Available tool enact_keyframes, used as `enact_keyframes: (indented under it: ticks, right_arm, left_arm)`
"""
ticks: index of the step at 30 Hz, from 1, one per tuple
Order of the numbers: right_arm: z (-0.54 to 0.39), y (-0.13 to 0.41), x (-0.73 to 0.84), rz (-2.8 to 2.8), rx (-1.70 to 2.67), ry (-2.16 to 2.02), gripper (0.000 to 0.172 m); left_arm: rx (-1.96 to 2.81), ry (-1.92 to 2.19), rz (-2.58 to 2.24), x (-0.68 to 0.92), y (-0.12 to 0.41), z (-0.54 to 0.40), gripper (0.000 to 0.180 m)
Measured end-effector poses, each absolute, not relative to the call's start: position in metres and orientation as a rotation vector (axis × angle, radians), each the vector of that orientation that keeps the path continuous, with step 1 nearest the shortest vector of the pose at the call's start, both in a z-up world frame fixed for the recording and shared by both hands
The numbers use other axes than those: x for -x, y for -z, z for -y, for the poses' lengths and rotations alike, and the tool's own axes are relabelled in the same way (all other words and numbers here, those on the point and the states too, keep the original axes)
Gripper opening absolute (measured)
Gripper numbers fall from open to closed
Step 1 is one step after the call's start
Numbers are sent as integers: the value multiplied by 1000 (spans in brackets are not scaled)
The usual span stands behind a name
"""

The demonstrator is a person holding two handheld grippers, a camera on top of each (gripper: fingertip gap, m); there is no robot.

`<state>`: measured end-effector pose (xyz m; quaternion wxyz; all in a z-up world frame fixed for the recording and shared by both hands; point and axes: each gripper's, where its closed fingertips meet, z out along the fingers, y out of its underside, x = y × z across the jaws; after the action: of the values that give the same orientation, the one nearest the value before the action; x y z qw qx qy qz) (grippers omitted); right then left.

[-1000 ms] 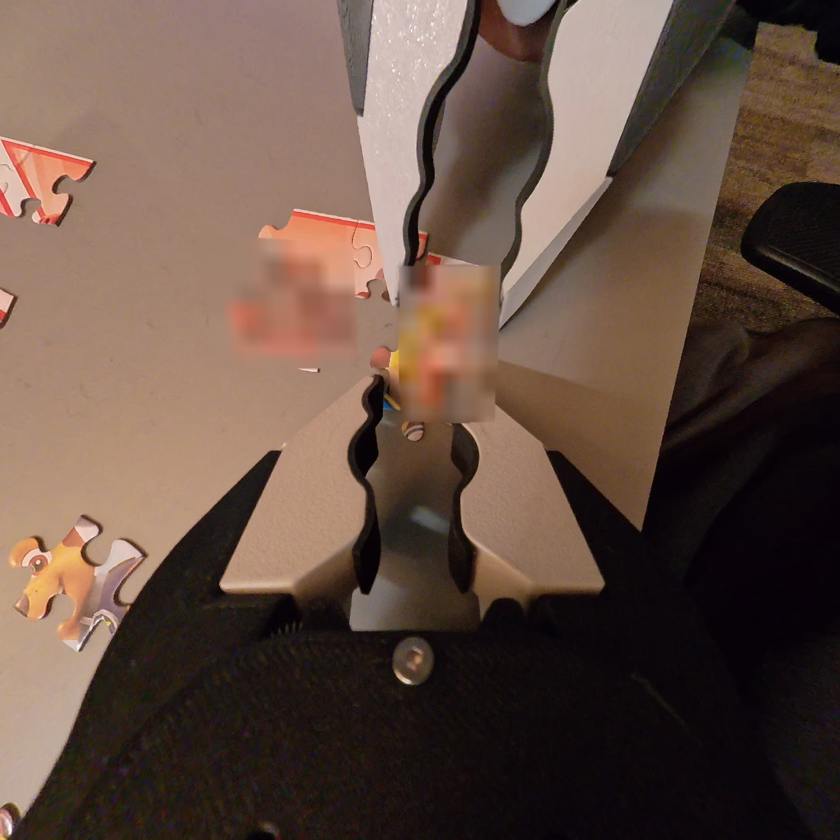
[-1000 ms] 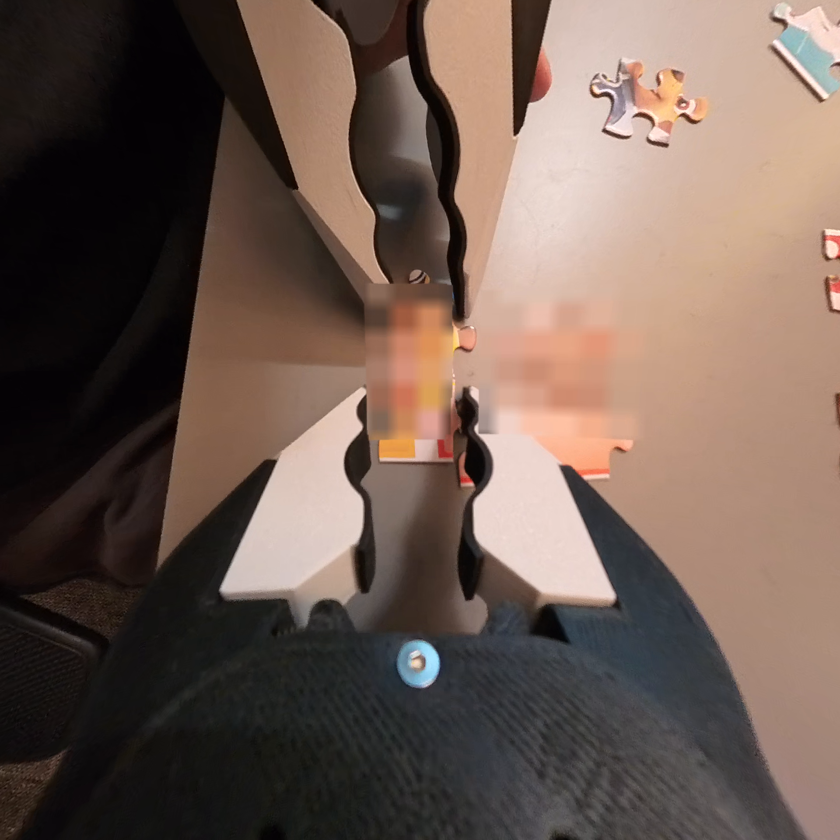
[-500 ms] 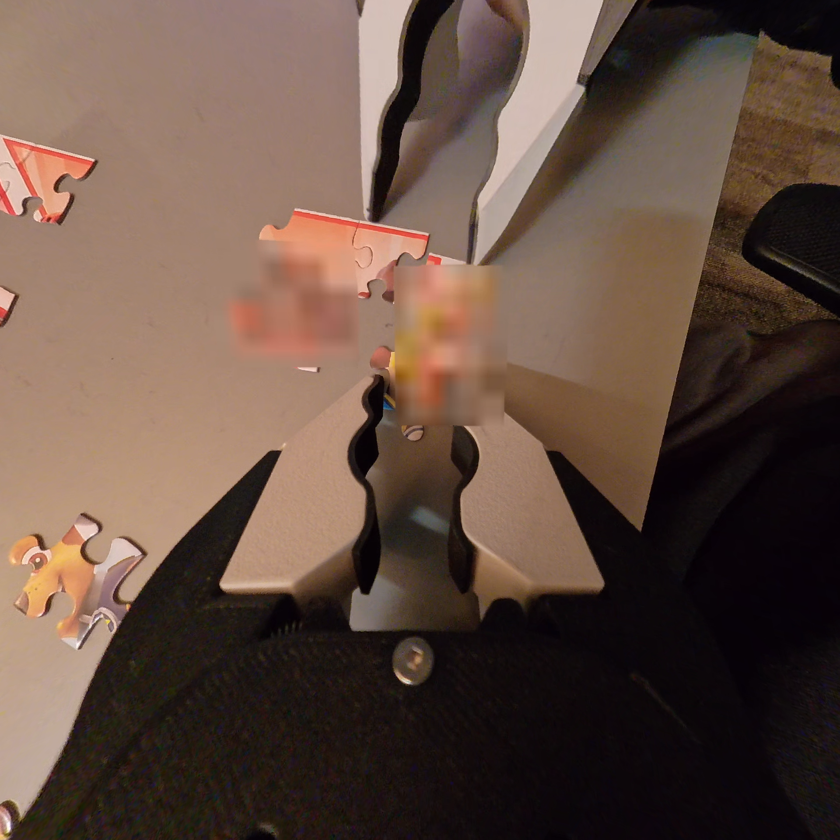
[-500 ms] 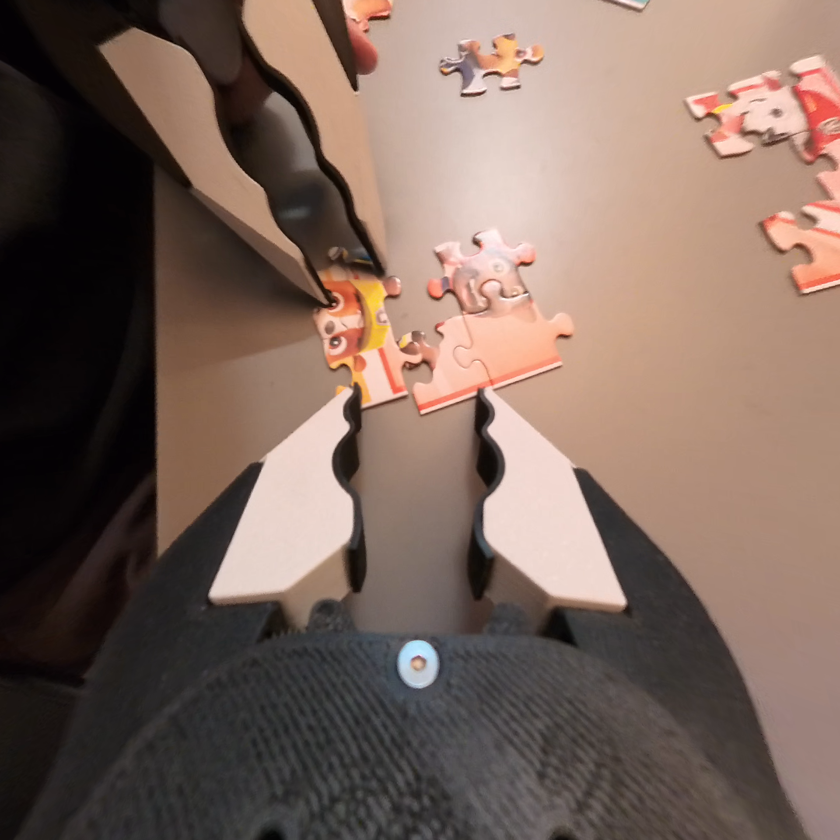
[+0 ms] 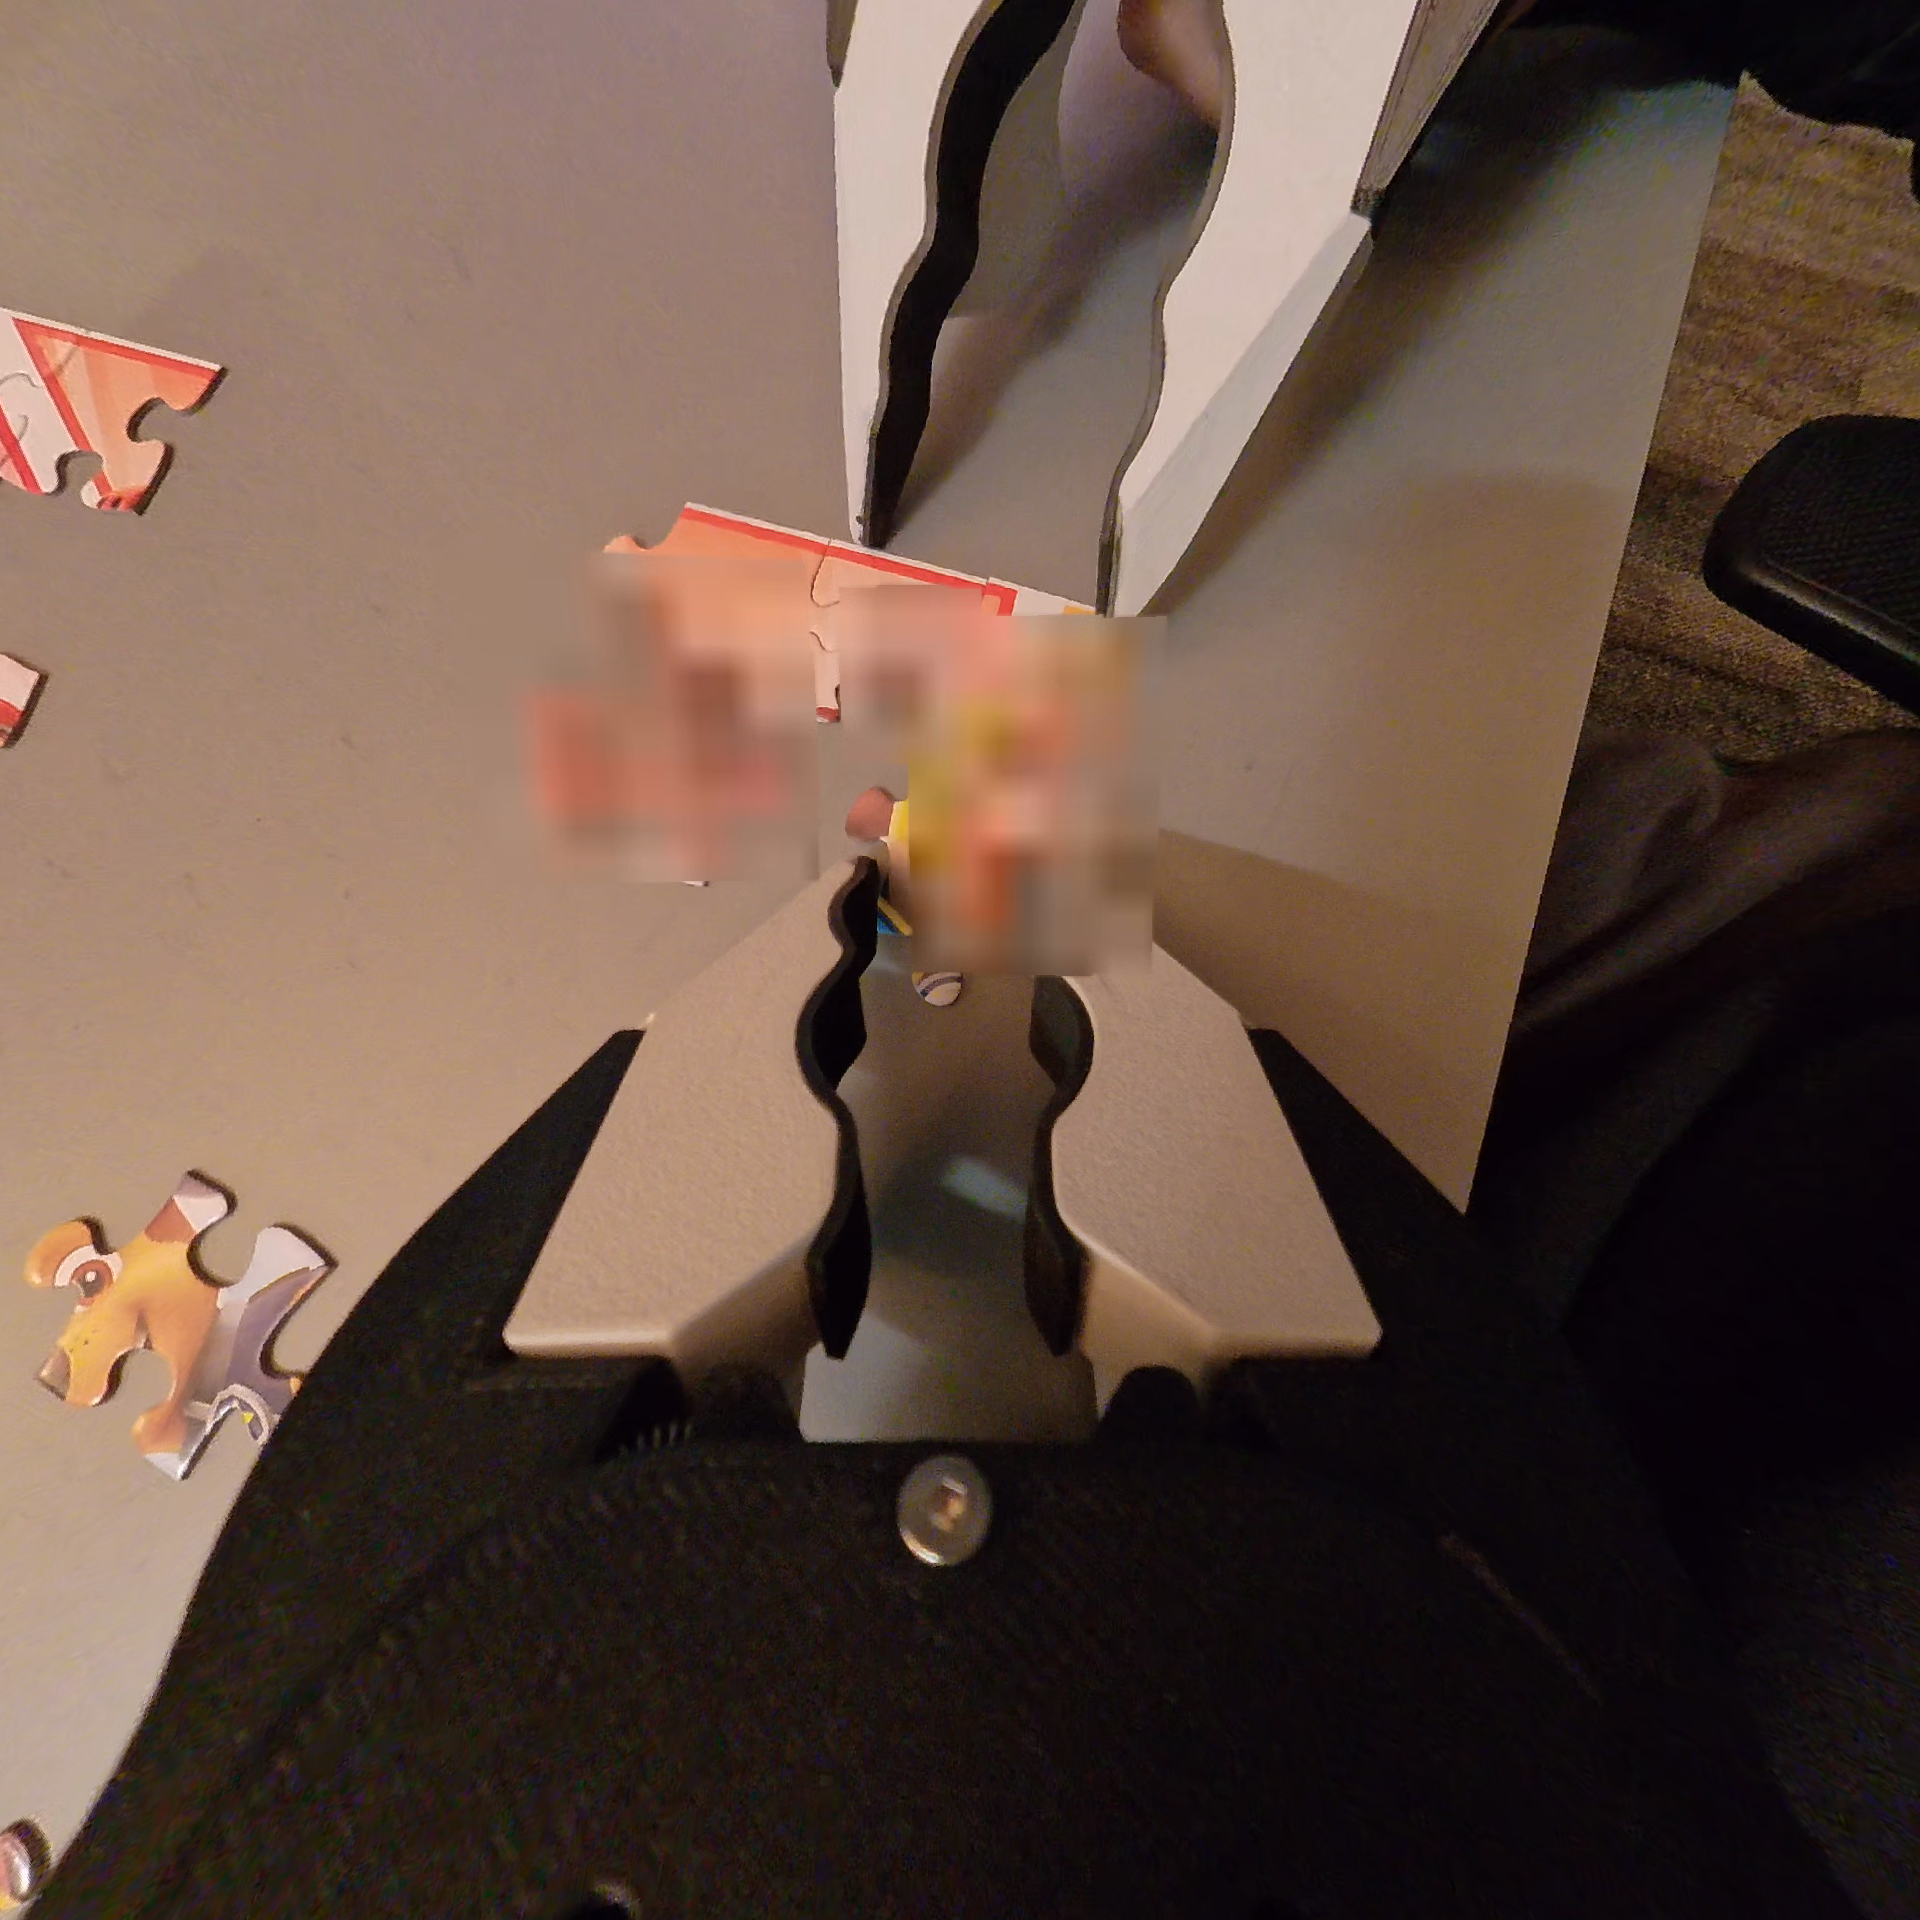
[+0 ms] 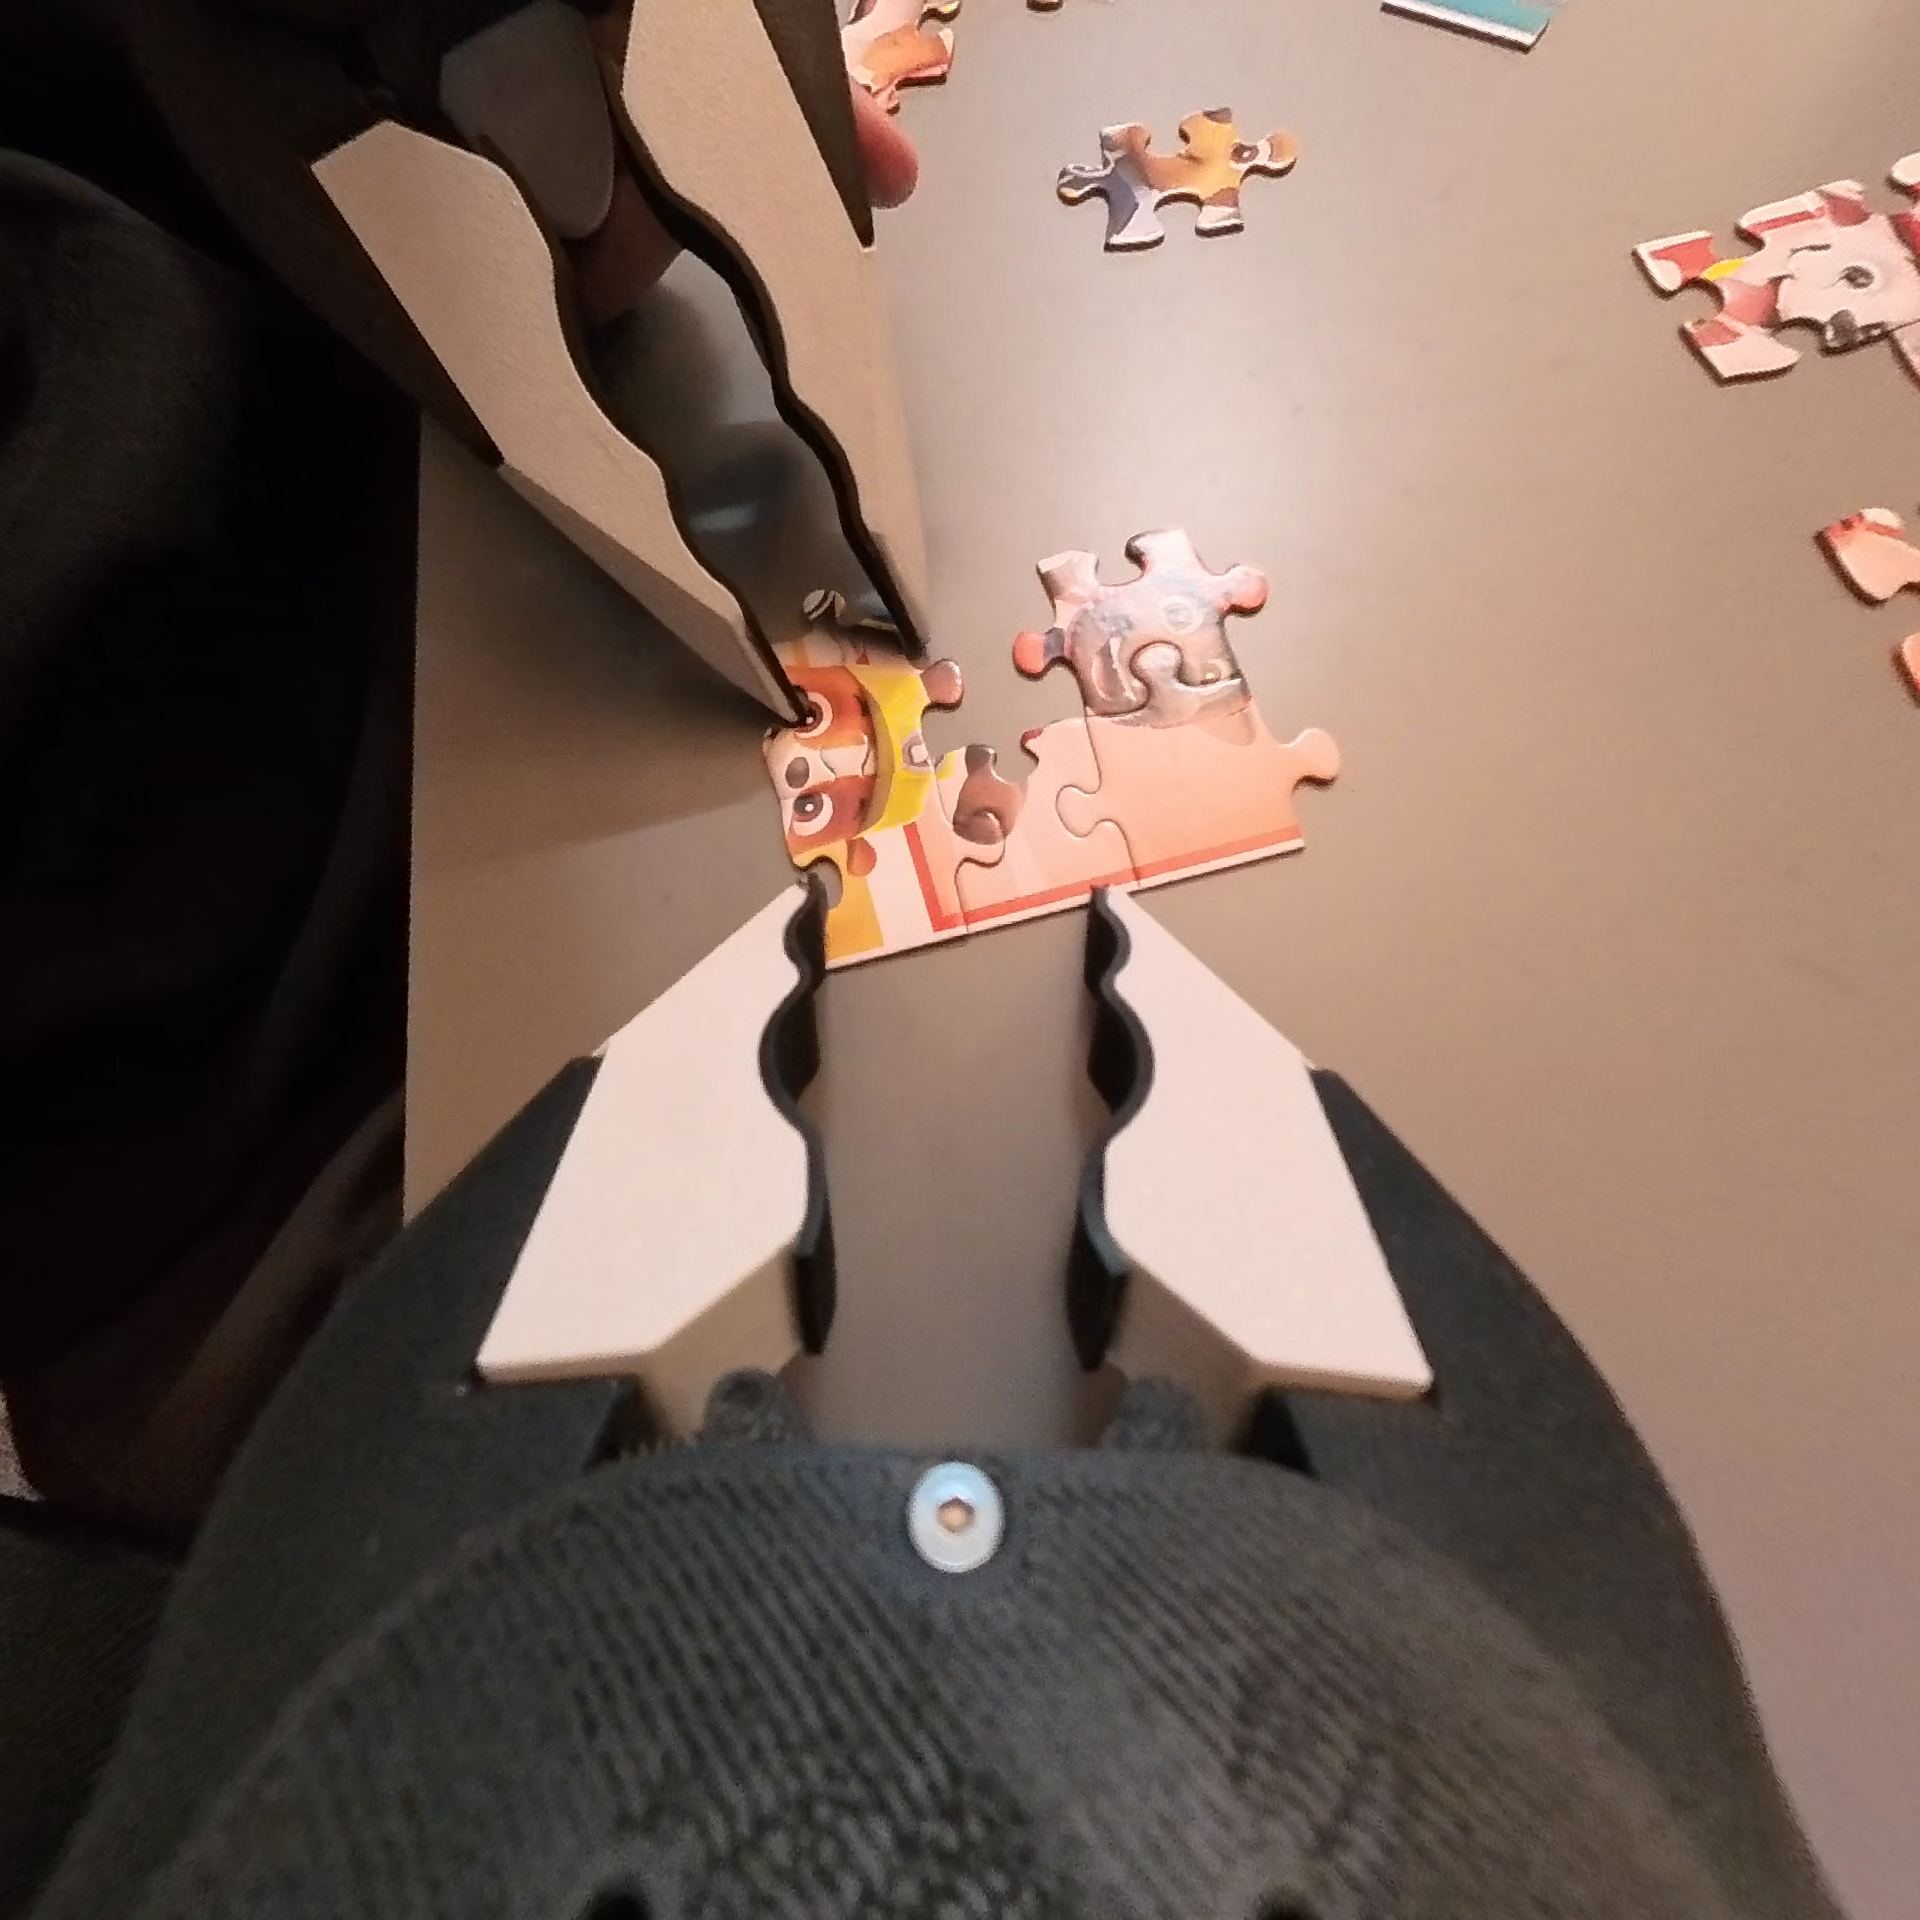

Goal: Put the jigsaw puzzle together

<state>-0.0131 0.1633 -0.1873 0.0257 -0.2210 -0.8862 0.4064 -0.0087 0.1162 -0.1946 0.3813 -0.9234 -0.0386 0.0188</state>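
A yellow and orange puzzle piece (image 6: 862,769) lies flat on the grey table (image 6: 1455,1039), locked into a cluster of pink, red-edged pieces (image 6: 1174,790). My left gripper (image 6: 852,681) comes in from the upper left with its fingers apart. One fingertip (image 6: 795,712) rests on the piece's face and the other (image 6: 904,644) stands at its far edge. In the left wrist view (image 5: 956,930) a mosaic patch covers the piece (image 5: 1029,790). My right gripper (image 6: 951,894) is open and empty, with its tips at the near edge of the joined pieces. It also shows in the left wrist view (image 5: 992,561).
Loose pieces lie around: a dog-face piece (image 5: 156,1320) that also shows in the right wrist view (image 6: 1174,182), and red-and-white pieces (image 6: 1787,291) (image 5: 94,416). The table edge (image 5: 1558,831) runs close beside both grippers. A black chair (image 5: 1829,540) and a person's dark clothing lie beyond it. The grippers' ends are close to 6 centimeters from one another.
My right gripper let go of the yellow and orange piece, opened wider and drew back to its near edge. The pink cluster now sits tight against that piece. My left gripper has not moved.
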Motion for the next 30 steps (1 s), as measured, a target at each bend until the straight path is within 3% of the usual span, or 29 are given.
enact_keyframes:
  ticks: [5, 10, 18, 30]
  right_arm:
    - [-161, 179, 14, 2701, 657, -1287, 44]
    - [-153, 174, 16, 2654, 588, -1295, 23]
    - [-148, 186, 15, 2694, 609, -1269, 6]
    - [-147, 187, 13, 2662, 611, -1232, 10]
  left_arm:
    - [2356, -51, 98, 9, 195, -116, 26]
    - [2356, -50, 98, 9, 195, -116, 26]
    - [2353, -60, 100, 8, 193, -115, 28]
    - [2320, -61, 117, 9, 188, -116, 28]
